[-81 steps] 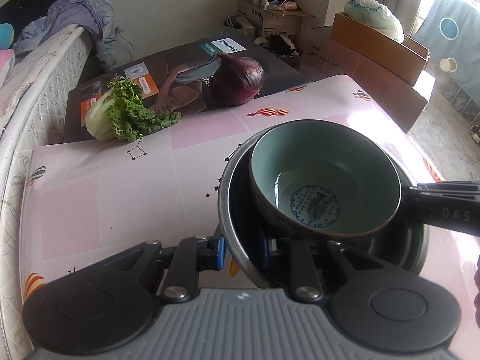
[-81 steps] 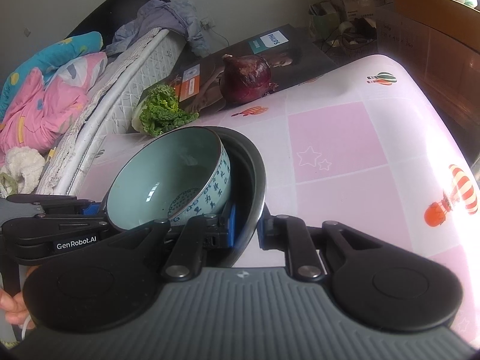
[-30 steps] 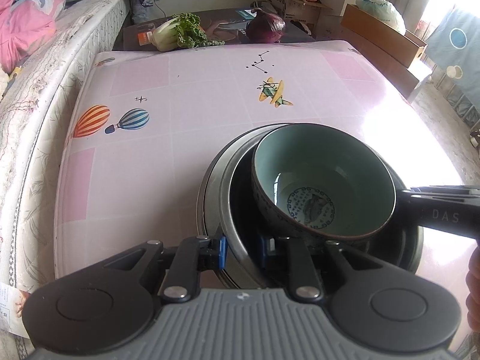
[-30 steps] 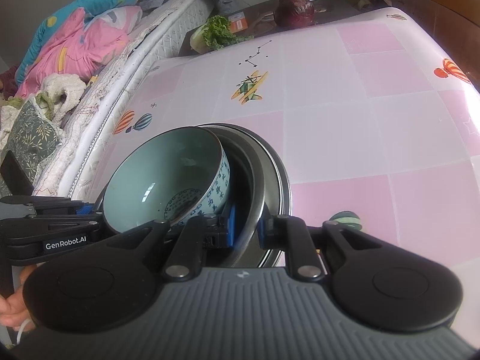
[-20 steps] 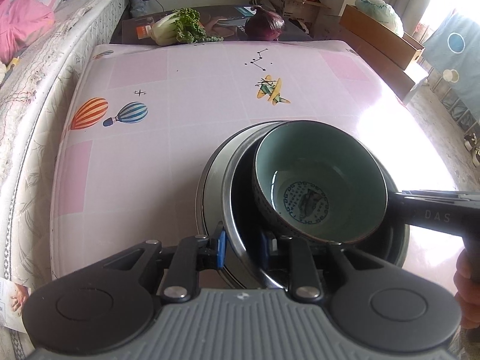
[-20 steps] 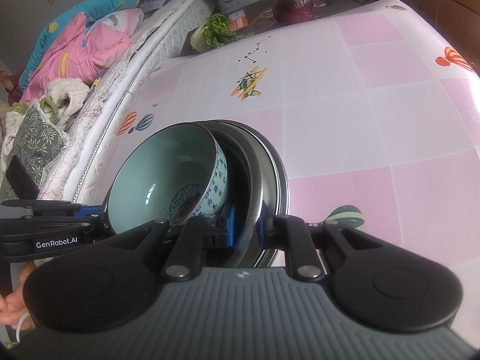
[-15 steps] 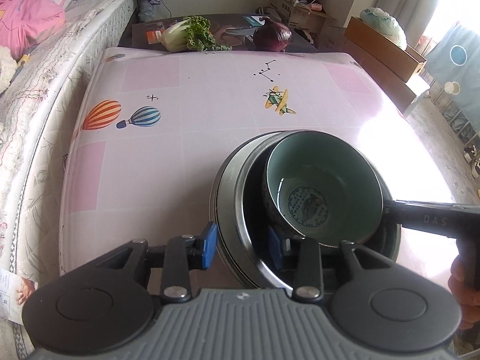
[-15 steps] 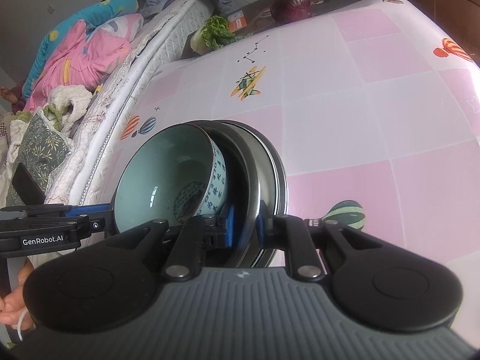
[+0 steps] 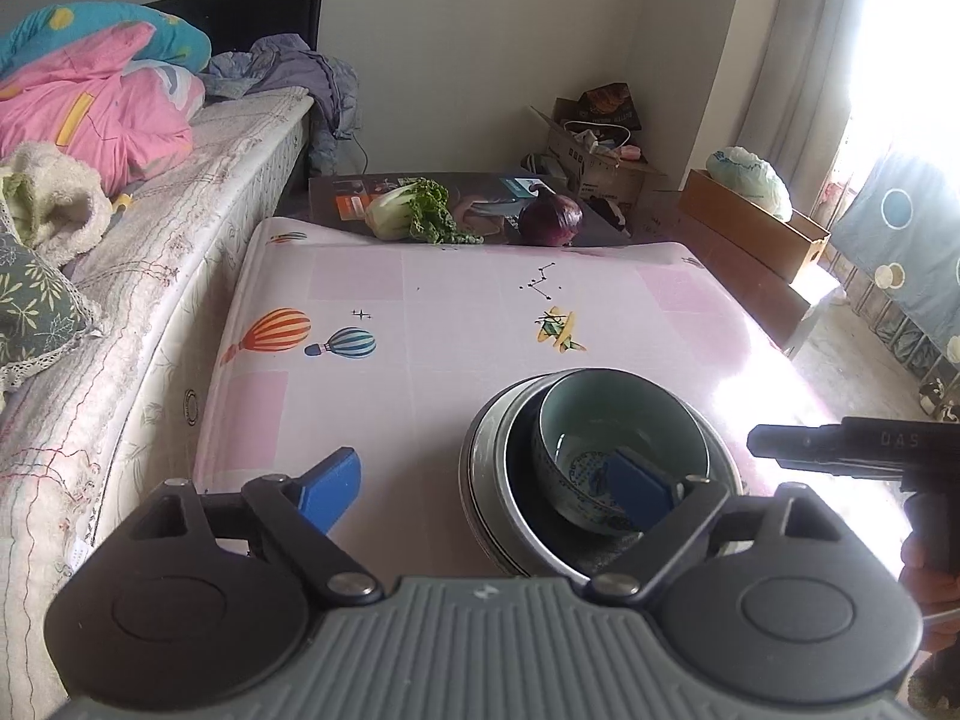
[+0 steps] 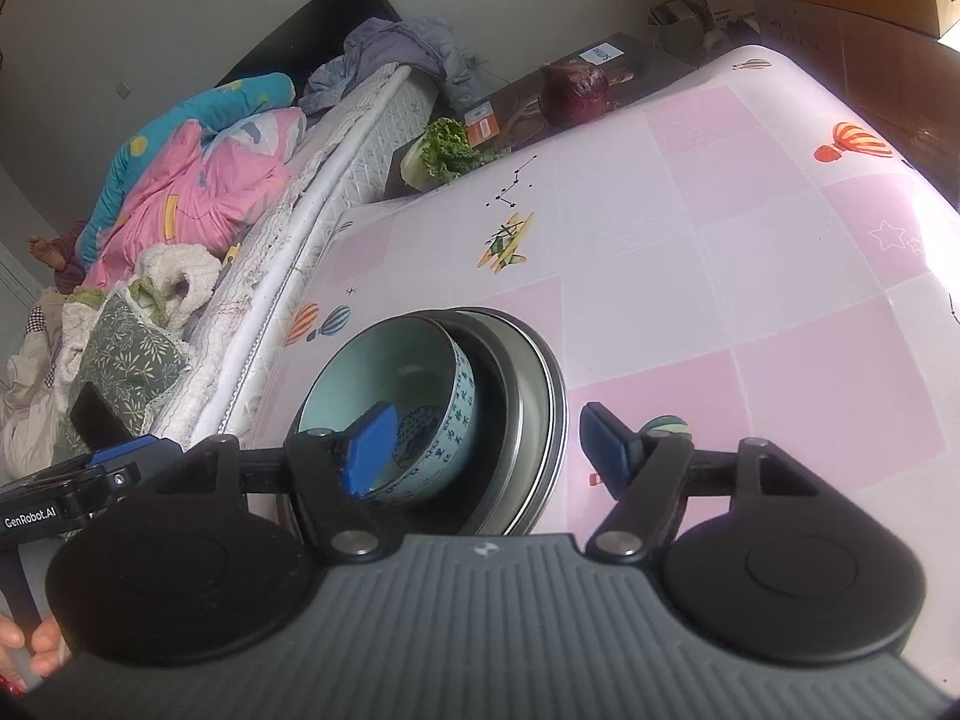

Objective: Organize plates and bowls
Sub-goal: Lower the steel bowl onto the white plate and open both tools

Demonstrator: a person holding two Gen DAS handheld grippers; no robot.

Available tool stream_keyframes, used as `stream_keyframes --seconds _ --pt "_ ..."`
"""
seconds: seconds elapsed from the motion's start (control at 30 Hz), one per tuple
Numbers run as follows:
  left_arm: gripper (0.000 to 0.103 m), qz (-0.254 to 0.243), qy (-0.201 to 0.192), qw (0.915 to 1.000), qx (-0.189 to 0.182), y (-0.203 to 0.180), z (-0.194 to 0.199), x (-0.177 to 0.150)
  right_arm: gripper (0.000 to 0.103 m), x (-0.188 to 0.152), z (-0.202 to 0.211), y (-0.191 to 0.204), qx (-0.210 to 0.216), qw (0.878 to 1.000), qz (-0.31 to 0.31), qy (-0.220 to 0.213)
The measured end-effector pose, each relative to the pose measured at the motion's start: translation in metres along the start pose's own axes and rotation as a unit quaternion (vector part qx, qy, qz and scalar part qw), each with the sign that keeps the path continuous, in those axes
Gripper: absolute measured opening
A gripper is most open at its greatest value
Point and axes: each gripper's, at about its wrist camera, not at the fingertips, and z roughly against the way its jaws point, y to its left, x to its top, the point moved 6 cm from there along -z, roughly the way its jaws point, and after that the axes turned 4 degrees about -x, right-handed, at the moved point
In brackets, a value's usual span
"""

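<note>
Between both grippers' parted jaws, seemingly untouched, sits the bowl (image 9: 618,450).

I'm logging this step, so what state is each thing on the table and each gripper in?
left gripper: open, jaws just opened, nothing gripped.
right gripper: open, jaws just opened, nothing gripped.
ceramic bowl: upright, empty, nested in the metal plates.
metal plates: stacked, resting on the table.

Left wrist view looks down and forward over the bench (image 9: 420,300) from its near-left side; right wrist view angles in from the near-right. Both sit close above the stacked bowls (image 9: 600,456), sharing them (image 10: 420,414).
</note>
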Motion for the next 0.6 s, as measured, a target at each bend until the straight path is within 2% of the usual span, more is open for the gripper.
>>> stream_keyframes --seconds 0.07,0.13,0.27,0.3,0.43,0.6 --pt "0.097 -0.005 -0.015 0.9999 0.001 -0.004 0.009 -0.002 0.074 0.0 0.013 0.003 -0.008 1.0 0.012 -0.02" --pt "0.101 -0.012 -0.027 0.9995 0.004 -0.008 0.017 -0.004 0.082 -0.001 0.028 0.007 -0.021 0.998 0.029 -0.043" --pt "0.103 -0.03 -0.054 0.9979 0.017 -0.015 0.03 -0.006 0.092 -0.009 0.056 0.019 -0.077 0.989 0.087 -0.093" --pt "0.103 -0.033 -0.058 0.9976 0.02 -0.016 0.032 -0.007 0.102 -0.012 0.062 0.022 -0.092 0.985 0.104 -0.103" --pt "0.103 -0.042 -0.06 0.9969 0.029 -0.021 0.037 -0.009 0.102 -0.024 0.081 0.038 -0.136 0.967 0.164 -0.139" --pt "0.103 -0.041 -0.061 0.9969 0.03 -0.024 0.04 -0.012 0.102 -0.039 0.091 0.053 -0.174 0.951 0.205 -0.155"
